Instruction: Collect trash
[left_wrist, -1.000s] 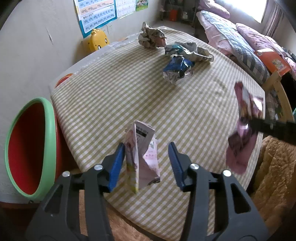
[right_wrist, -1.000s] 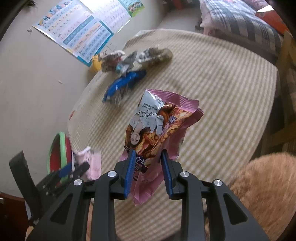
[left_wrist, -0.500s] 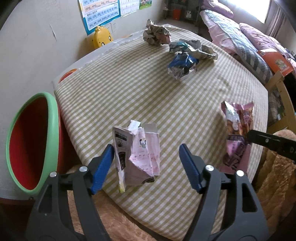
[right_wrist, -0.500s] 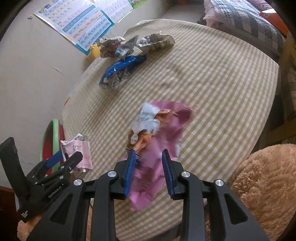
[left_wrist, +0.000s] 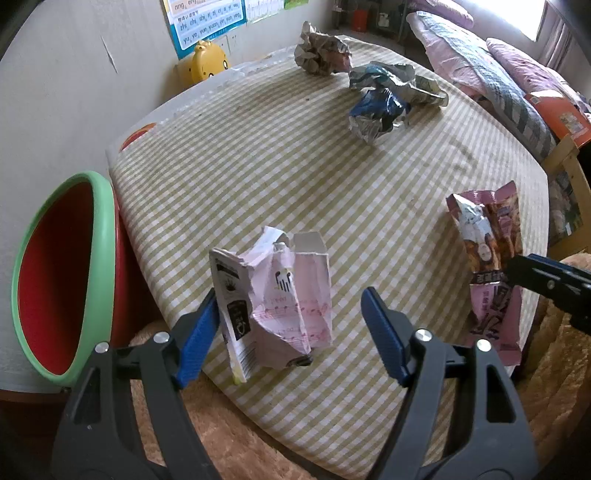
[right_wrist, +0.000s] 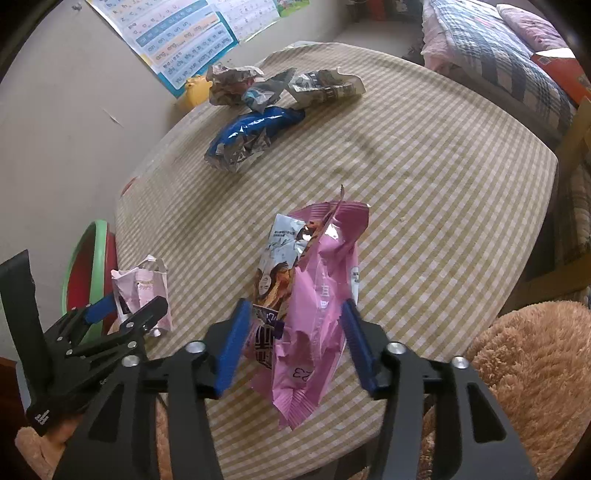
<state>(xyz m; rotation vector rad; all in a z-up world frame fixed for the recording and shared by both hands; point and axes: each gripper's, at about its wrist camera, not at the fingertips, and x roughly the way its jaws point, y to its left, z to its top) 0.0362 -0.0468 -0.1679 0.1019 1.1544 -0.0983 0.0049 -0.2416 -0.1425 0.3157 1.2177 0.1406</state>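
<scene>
- Bin (left_wrist: 55, 273): red inside, green rim, at the bench's left edge.
- Left gripper (left_wrist: 291, 328): jaws wide; the left pad touches the carton, the right pad is clear of it.
- Pink carton (left_wrist: 280, 295): torn, upright on the checked bench (left_wrist: 295, 166) near its front edge.
- Right gripper (right_wrist: 295, 343): jaws spread, around the pink snack bag (right_wrist: 314, 302), which lies on the bench.
- Crumpled wrappers (left_wrist: 380, 107): far side of the bench.

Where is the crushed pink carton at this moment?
The pink carton stands on the table's near edge, between the open left gripper's fingers, beside the red bin.
</scene>
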